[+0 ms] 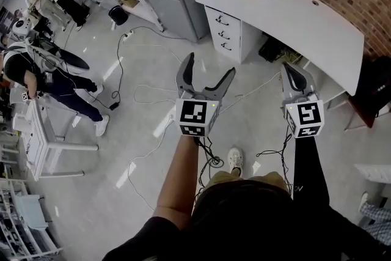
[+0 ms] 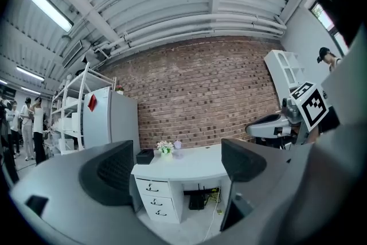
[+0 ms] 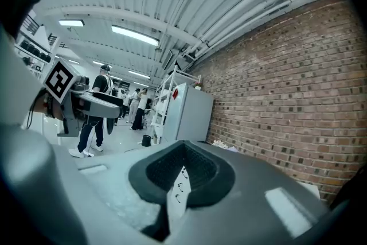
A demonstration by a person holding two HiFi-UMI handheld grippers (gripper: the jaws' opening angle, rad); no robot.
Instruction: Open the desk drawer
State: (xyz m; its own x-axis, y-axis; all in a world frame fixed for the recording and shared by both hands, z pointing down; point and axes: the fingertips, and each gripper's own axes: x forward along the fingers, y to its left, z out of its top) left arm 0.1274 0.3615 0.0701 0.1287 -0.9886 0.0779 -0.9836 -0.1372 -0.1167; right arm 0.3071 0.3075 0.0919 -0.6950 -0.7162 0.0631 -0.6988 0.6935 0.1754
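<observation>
Head view: my left tool (image 1: 210, 67) sits mid-frame with its jaws spread wide and nothing in them. Just above it, upper middle, there's the drawer stack (image 1: 223, 27) under the left end of the white surface (image 1: 305, 21). All three drawers are closed and well apart from both tools. My right tool (image 1: 292, 73), right of centre, is pinched down to a sliver and empty. In the left gripper view the stack shows between the jaws, bottom centre.

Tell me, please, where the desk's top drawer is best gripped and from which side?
Likely by the small dark handle centred on the front of the top drawer, coming head-on from the open floor: the front faces the room, and the handle is its only protruding part.
</observation>
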